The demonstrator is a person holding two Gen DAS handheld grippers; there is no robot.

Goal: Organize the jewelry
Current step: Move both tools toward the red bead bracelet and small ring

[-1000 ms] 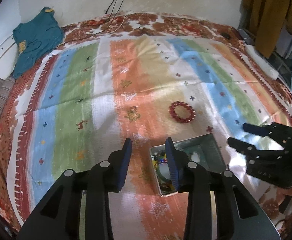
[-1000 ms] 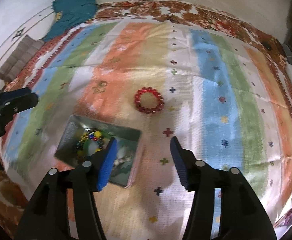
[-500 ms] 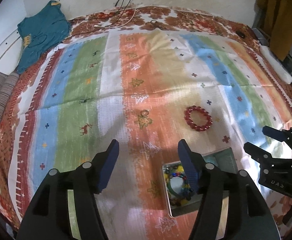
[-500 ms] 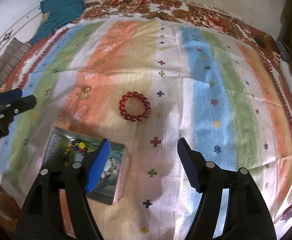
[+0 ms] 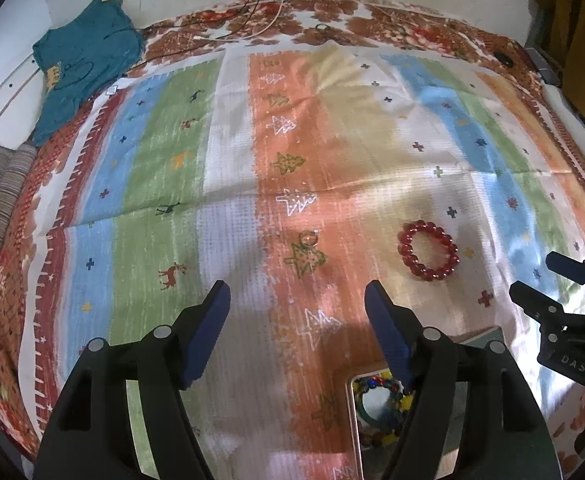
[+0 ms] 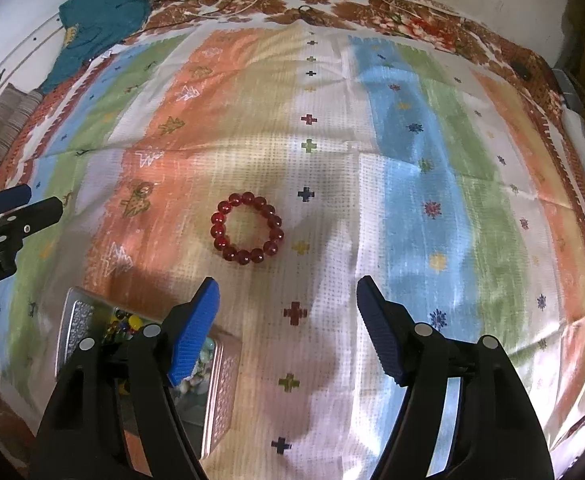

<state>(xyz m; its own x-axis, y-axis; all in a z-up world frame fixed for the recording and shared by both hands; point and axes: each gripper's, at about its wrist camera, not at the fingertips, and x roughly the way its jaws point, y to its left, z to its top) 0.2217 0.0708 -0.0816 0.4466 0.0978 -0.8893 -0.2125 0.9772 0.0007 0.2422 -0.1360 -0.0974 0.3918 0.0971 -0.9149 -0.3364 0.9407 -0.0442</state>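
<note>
- Left gripper (image 5: 296, 304): fingers spread wide, nothing between them, hovering above the striped bedsheet (image 5: 232, 200). In the right wrist view it shows at the left edge (image 6: 24, 204), also empty.
- Right gripper (image 6: 286, 300): fingers spread wide, nothing held, above the sheet. In the left wrist view it appears at the right edge (image 5: 548, 280).
- Red bead bracelet (image 6: 247, 227): lies flat on the sheet as a closed ring, ahead of the right gripper's fingers and slightly to their left, apart from both grippers. In the left wrist view it lies to the right of the left gripper's fingers (image 5: 428, 251).
- Metal tin (image 6: 220, 384): open, sitting on the sheet behind the right gripper's left finger, which partly hides it. It holds multicoloured beaded jewelry (image 5: 380, 384); individual pieces cannot be told apart.
- Small ring-shaped item (image 5: 307, 239): lies on the orange stripe, left of the bracelet; too small to identify.
- Teal garment (image 5: 80, 64): at the far left corner of the bed.
- Thin cables (image 5: 252, 20): trail across the far edge.
</note>
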